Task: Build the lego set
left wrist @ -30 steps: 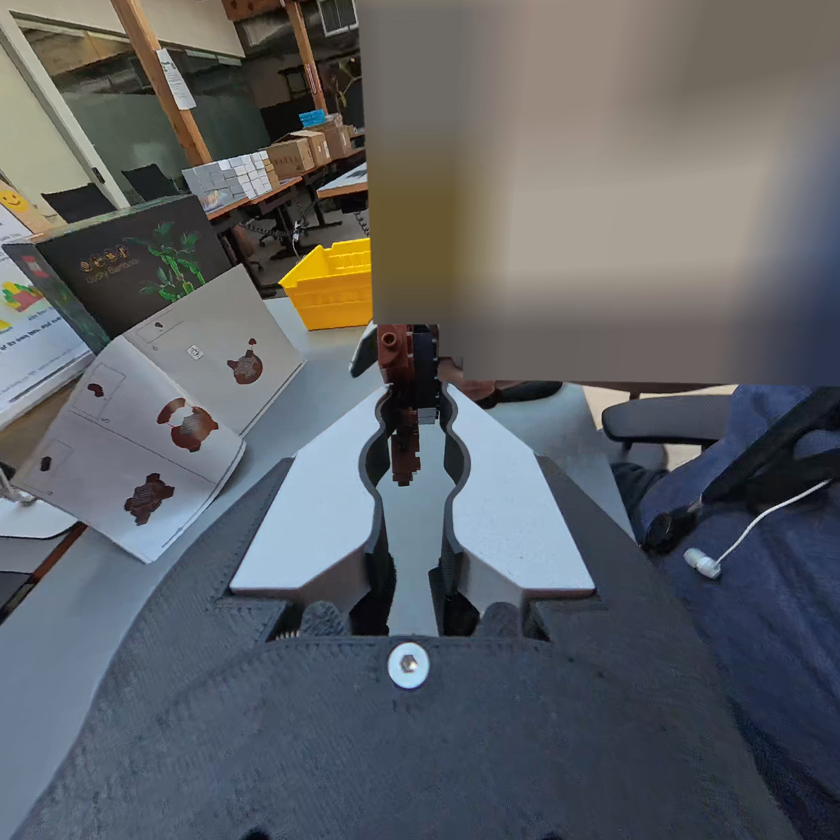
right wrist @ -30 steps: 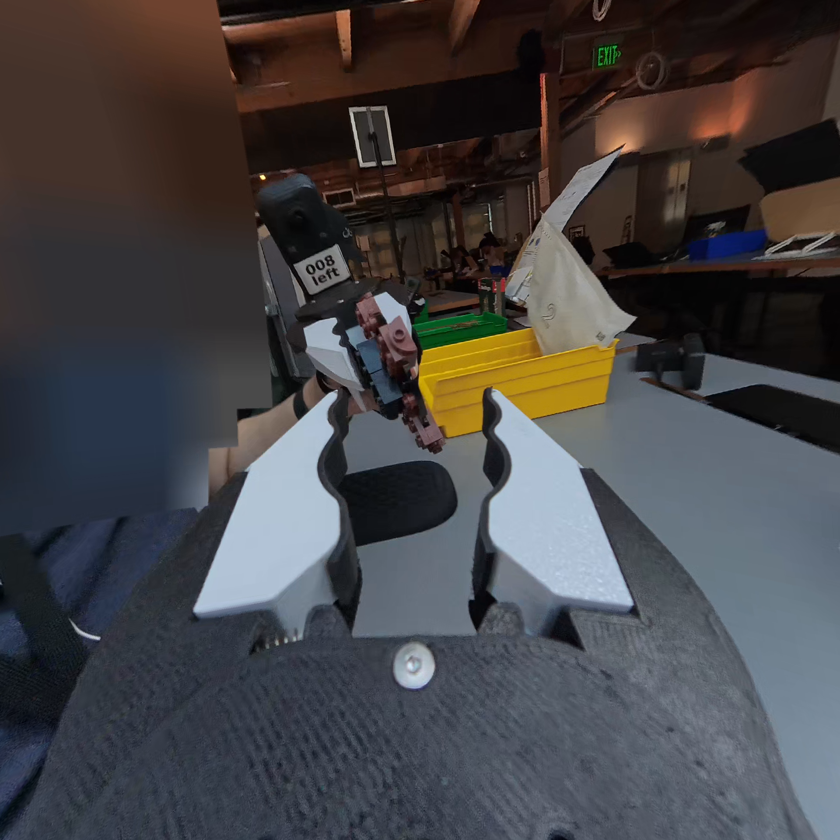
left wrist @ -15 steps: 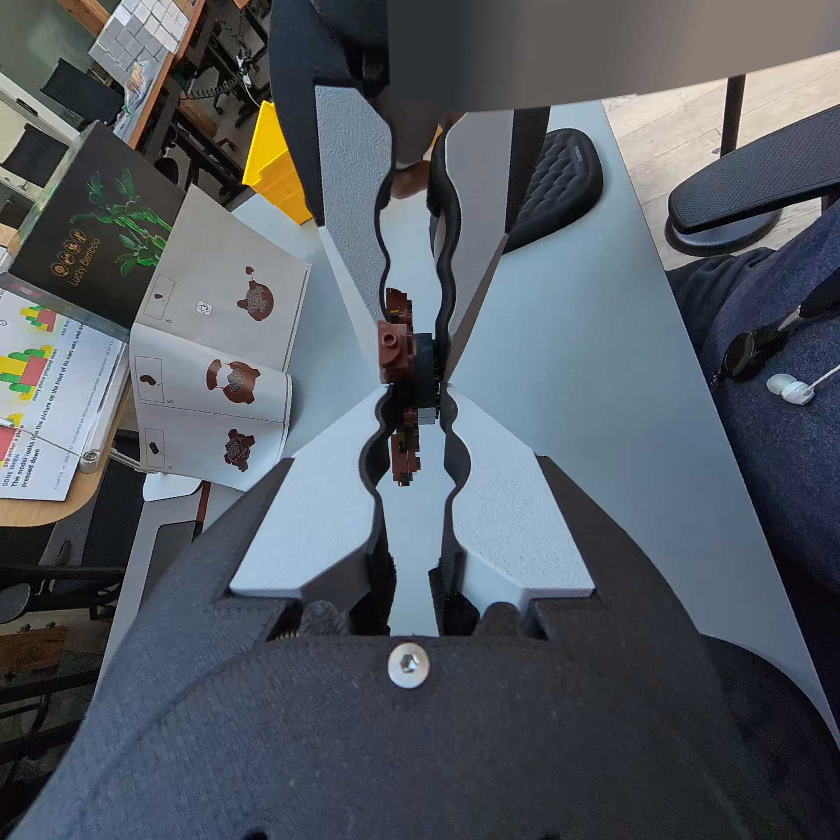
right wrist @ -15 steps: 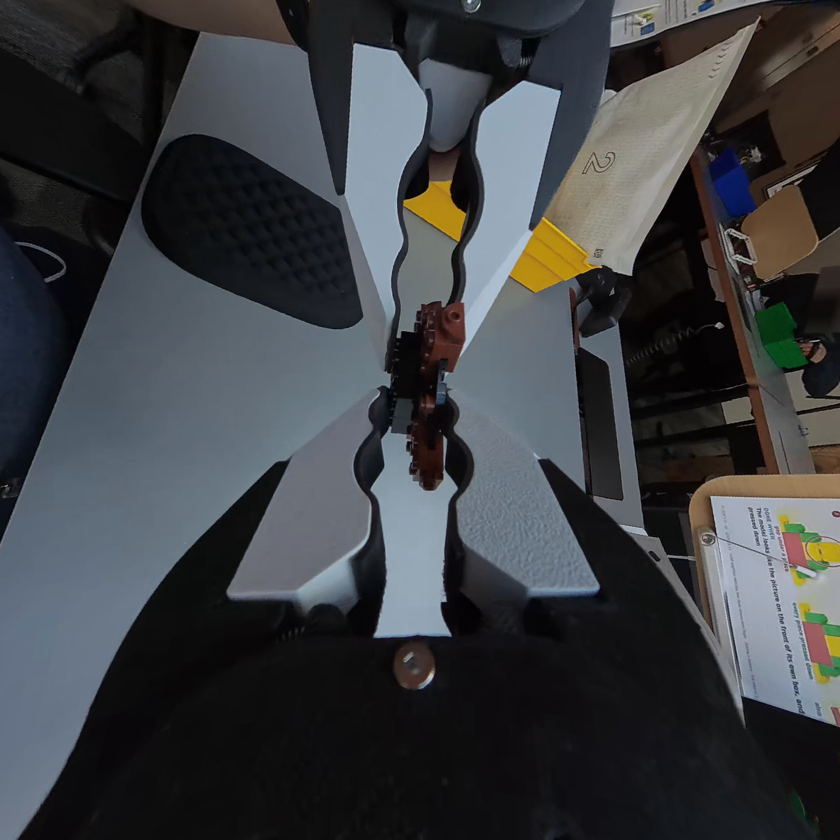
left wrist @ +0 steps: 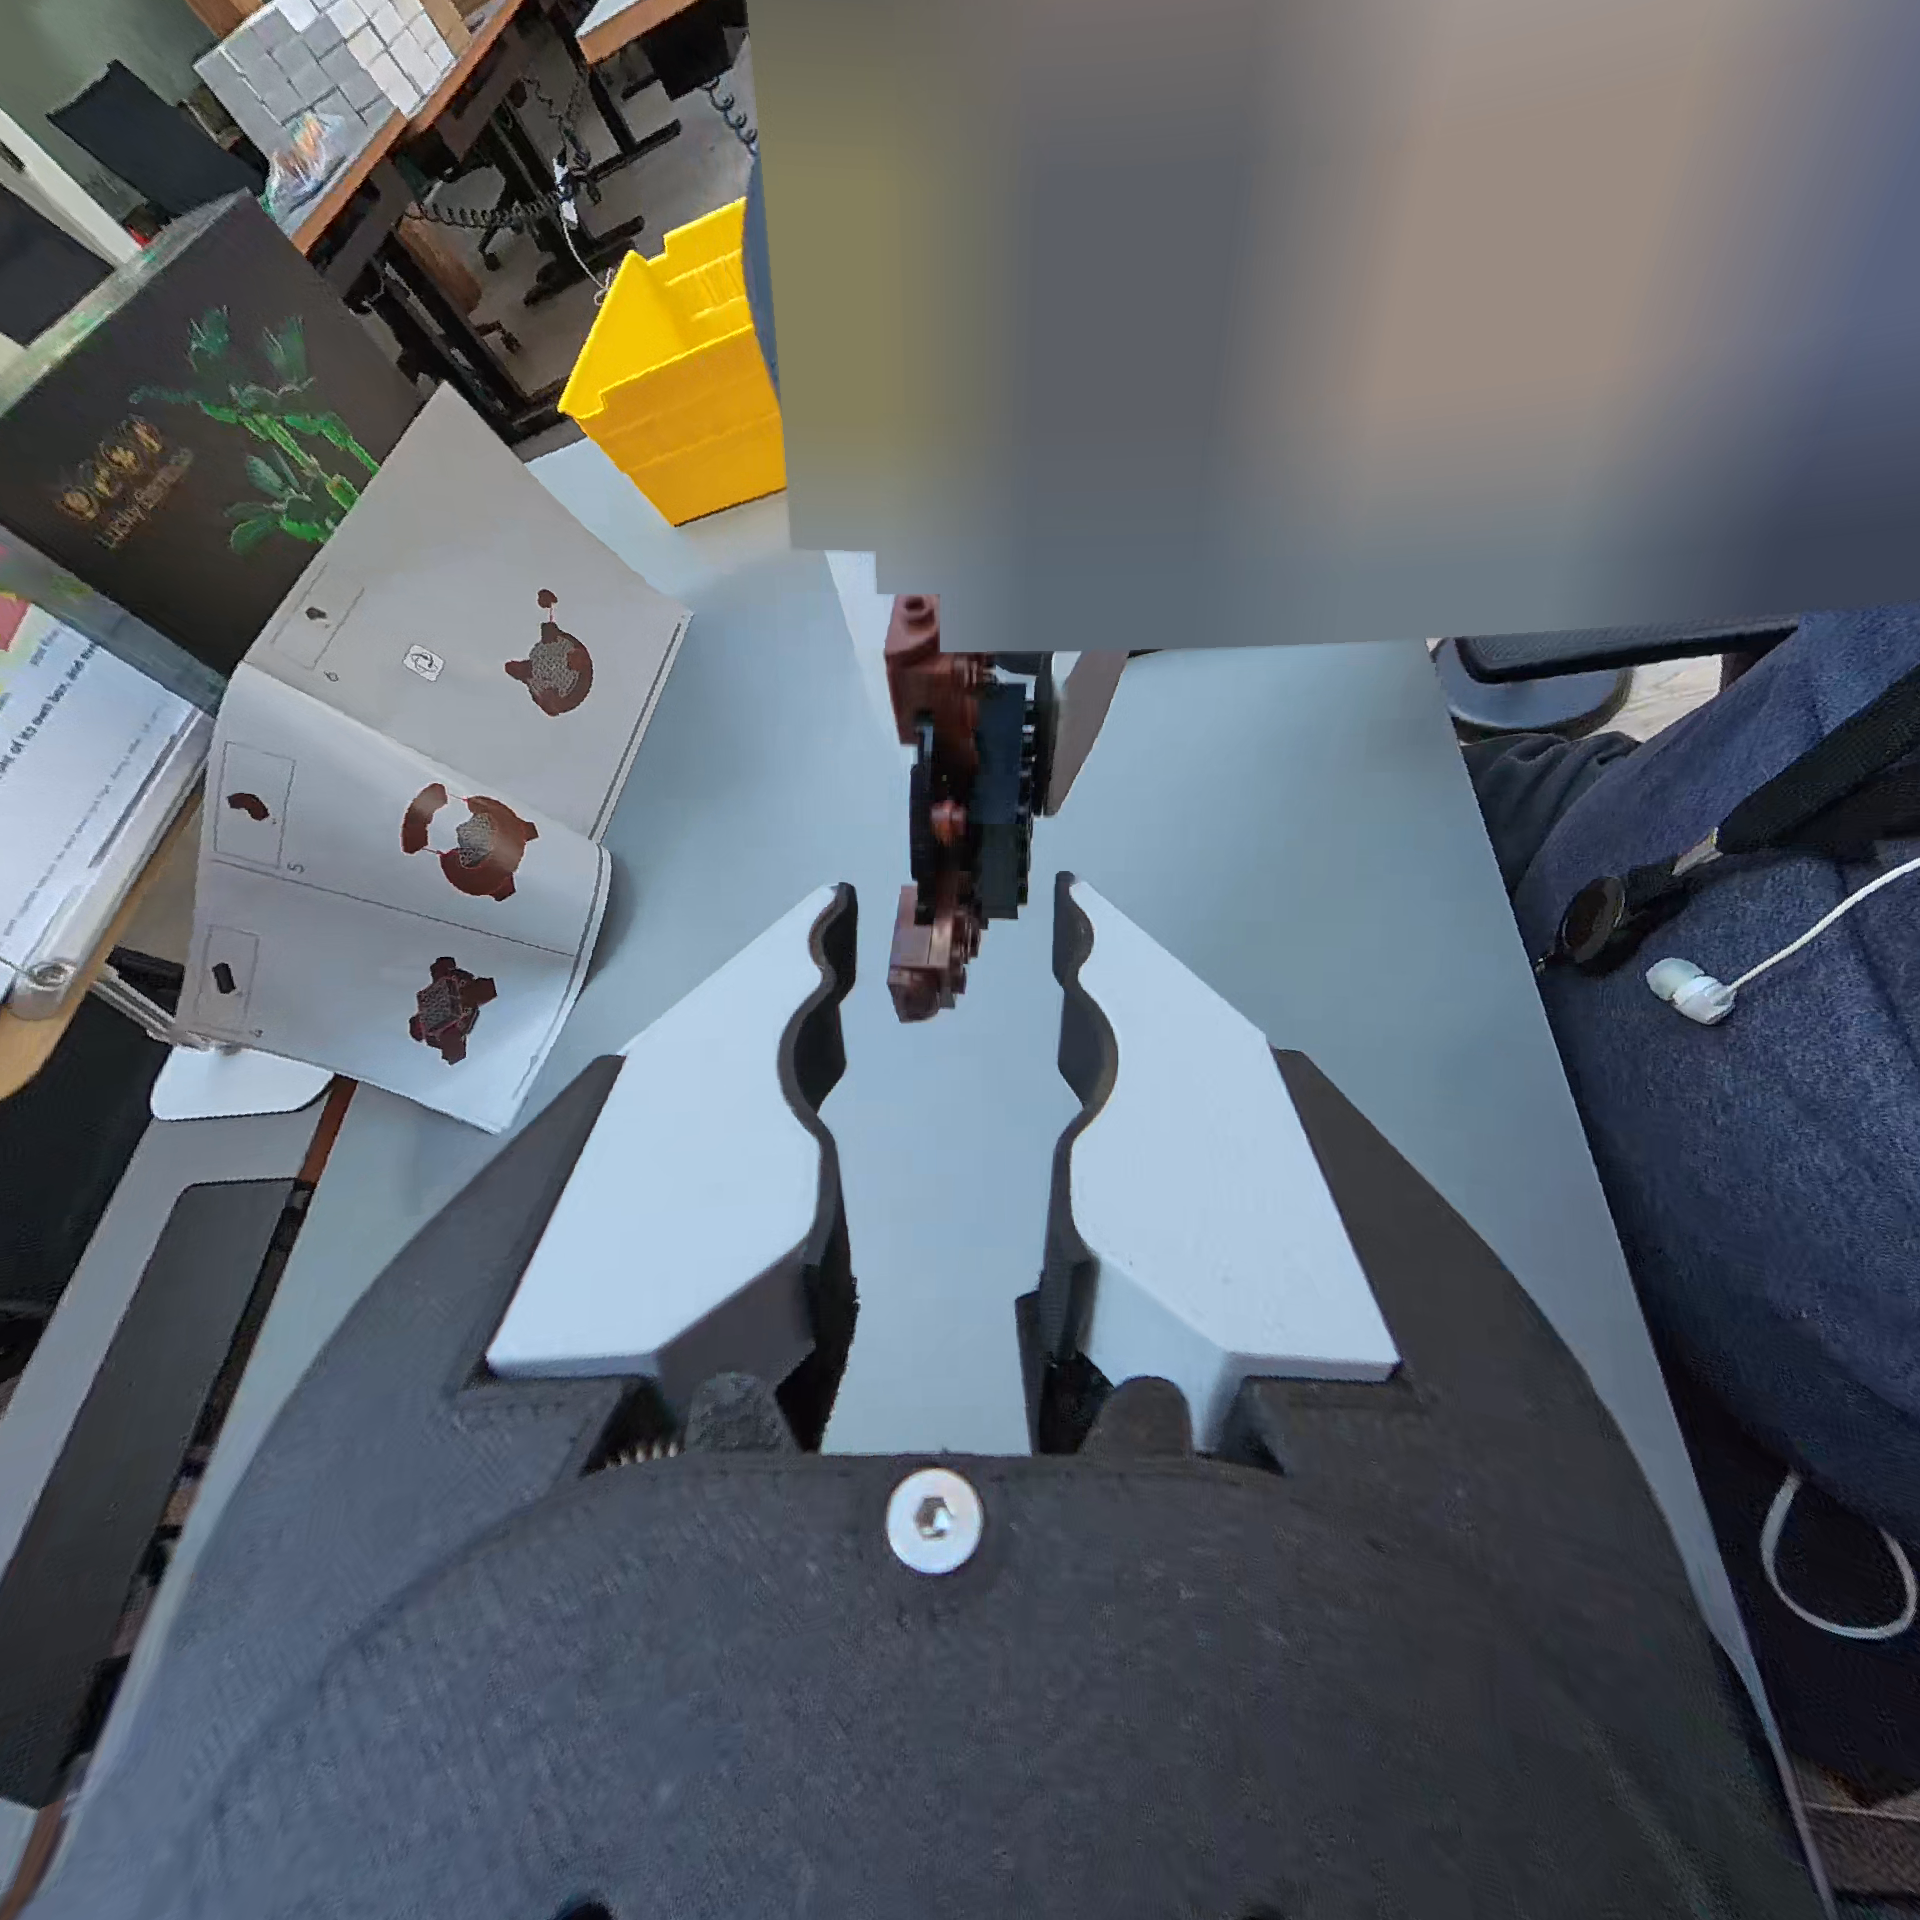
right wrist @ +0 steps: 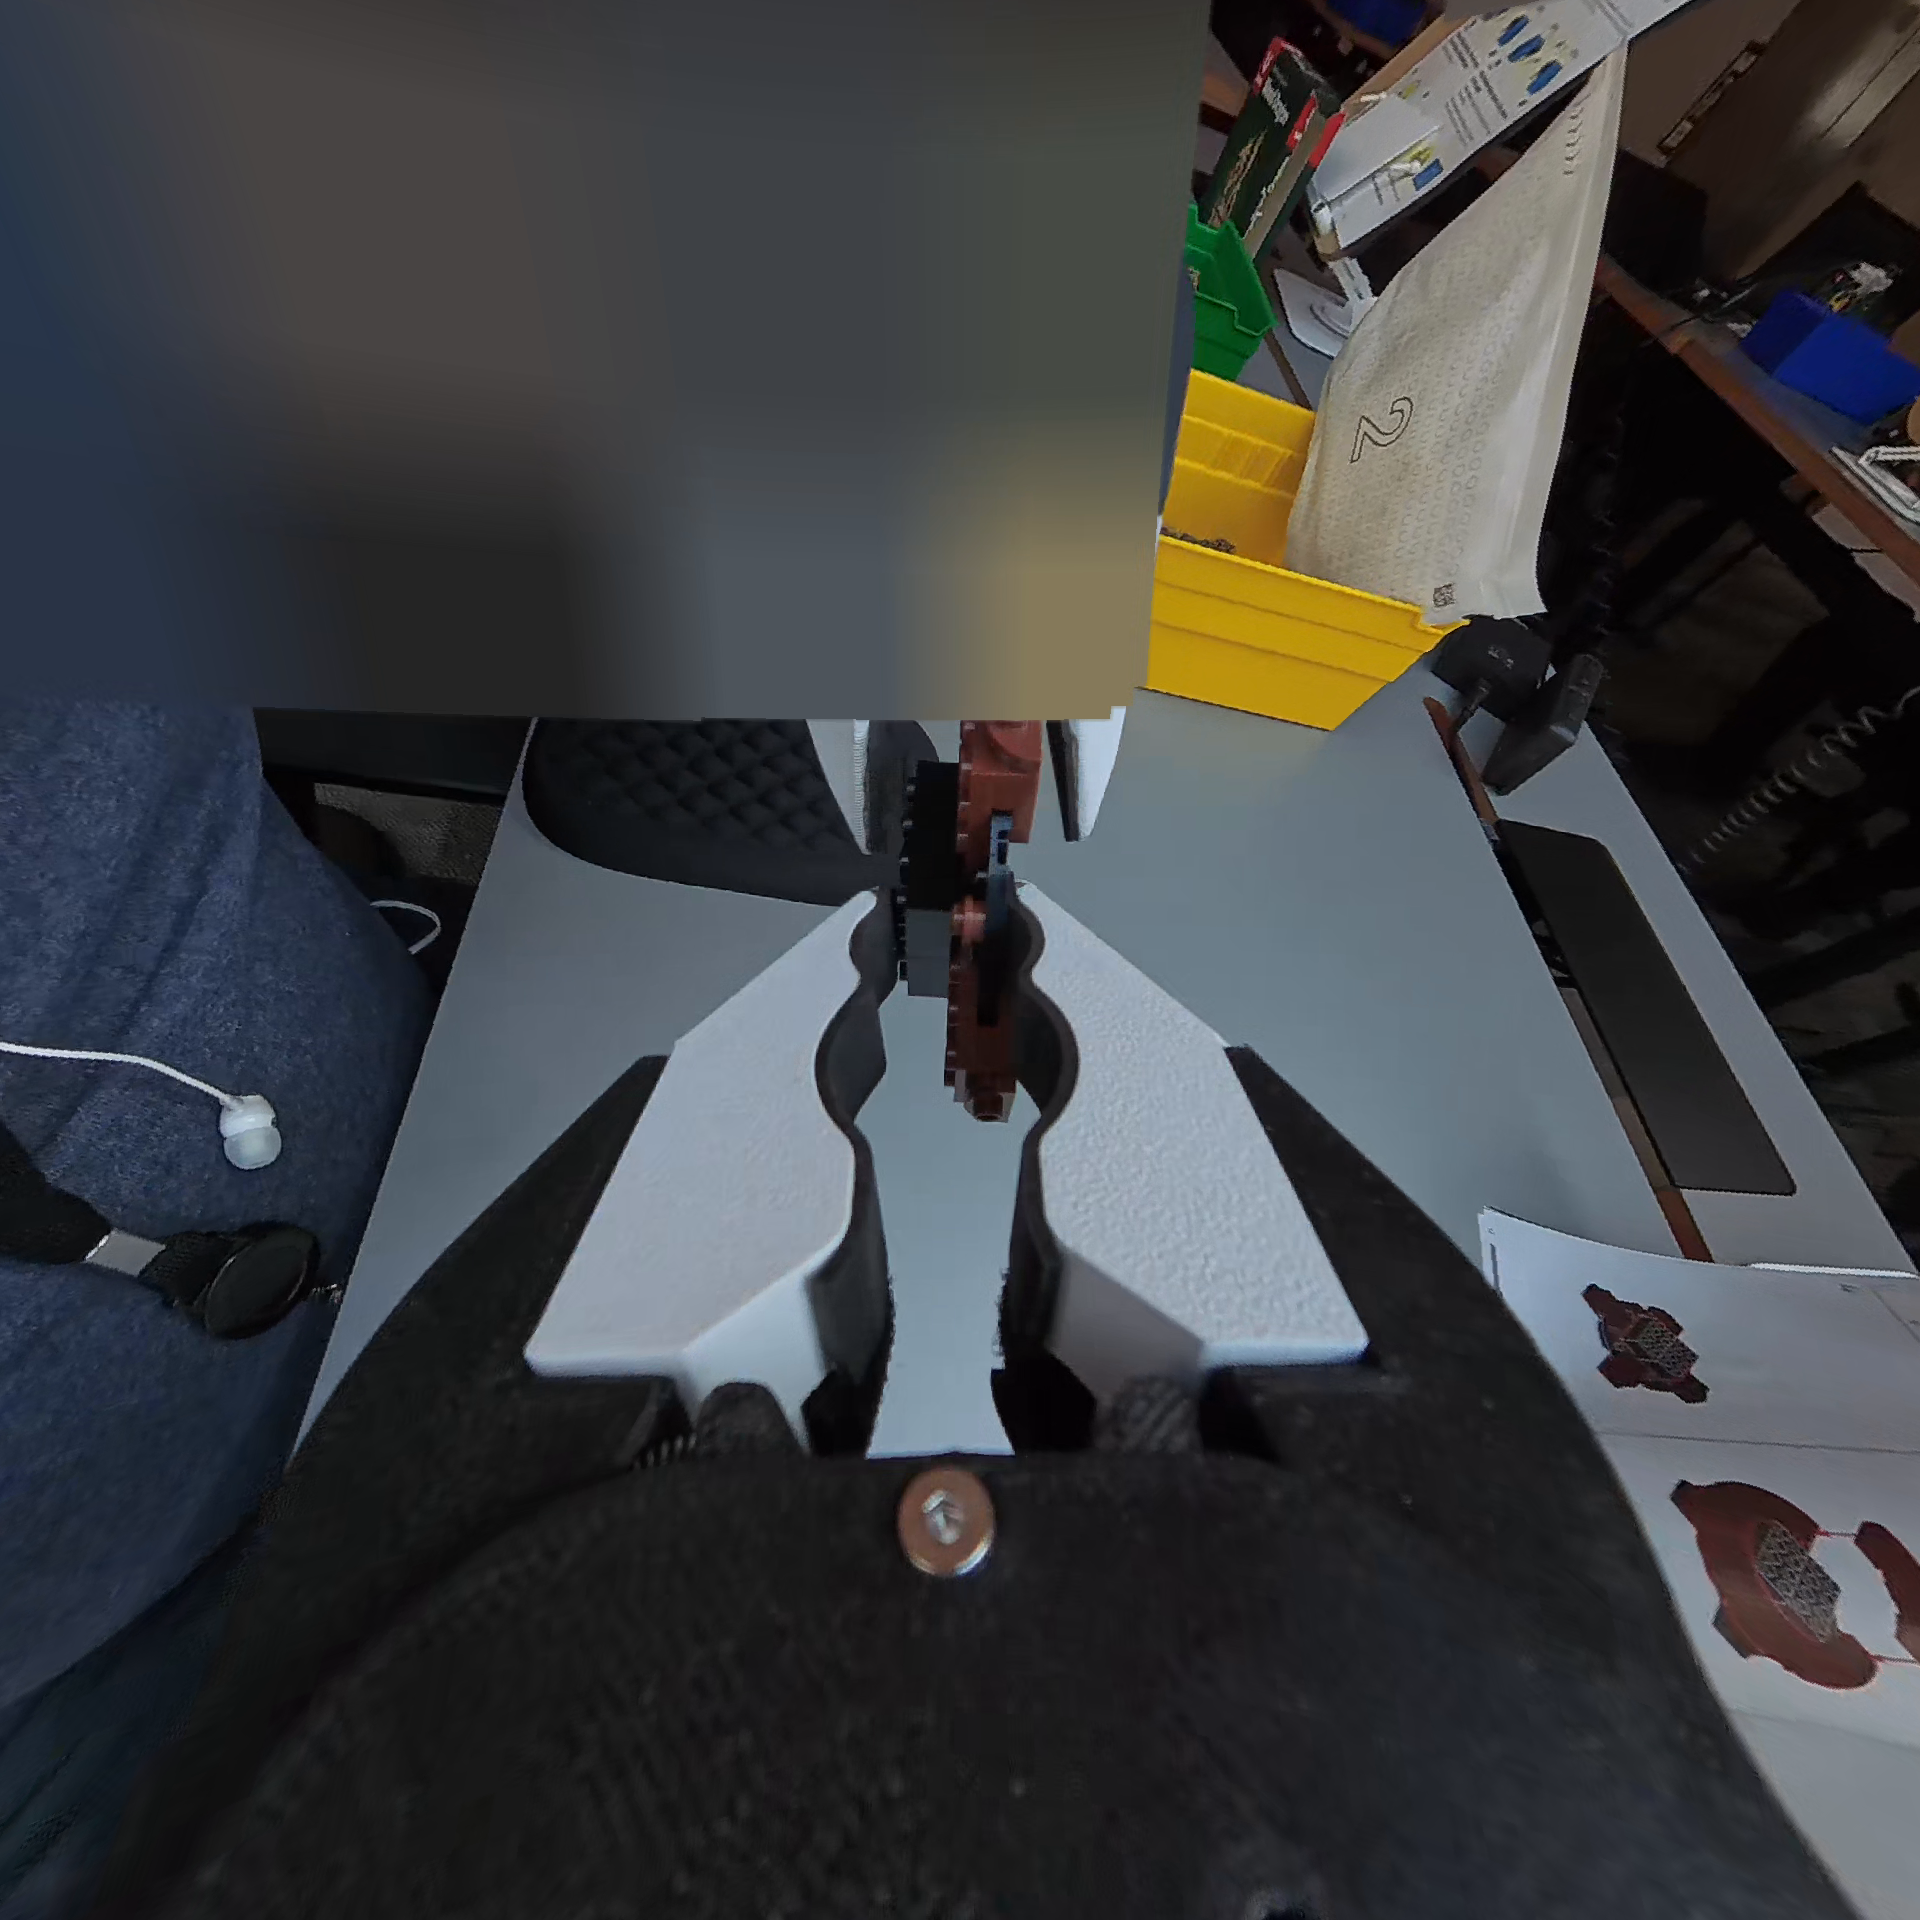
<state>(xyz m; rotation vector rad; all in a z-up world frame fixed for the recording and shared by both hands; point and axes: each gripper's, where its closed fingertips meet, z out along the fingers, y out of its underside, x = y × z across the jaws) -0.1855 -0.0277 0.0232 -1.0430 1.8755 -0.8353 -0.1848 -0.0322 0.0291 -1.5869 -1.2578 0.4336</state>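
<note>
A small brown, black and dark-blue lego assembly [right wrist: 982,1018] hangs on edge above the grey table [right wrist: 1299,987]. My right gripper [right wrist: 951,902] is shut on it near its lower half. In the left wrist view the same assembly [left wrist: 951,790] sits just beyond my left gripper [left wrist: 954,888], which is open with its fingers apart on either side and not touching it. One of the right gripper's white fingers [left wrist: 1081,727] shows behind the assembly. The upper part of the assembly is hidden behind a blurred patch.
An open instruction booklet [left wrist: 416,810] lies at the left, in front of a black set box [left wrist: 177,436]. A yellow bin [right wrist: 1268,613] with a white paper bag [right wrist: 1455,395] stands at the far edge. A black padded rest [right wrist: 686,800] lies on the table. A person's blue-clad lap [left wrist: 1766,1039] borders the table. Only a small space, under 4 cm, lies between the two pairs of fingers.
One second ago my left gripper held the assembly and the right was open. Both then gripped it. Now the left has opened and drawn back, and the right holds it.
</note>
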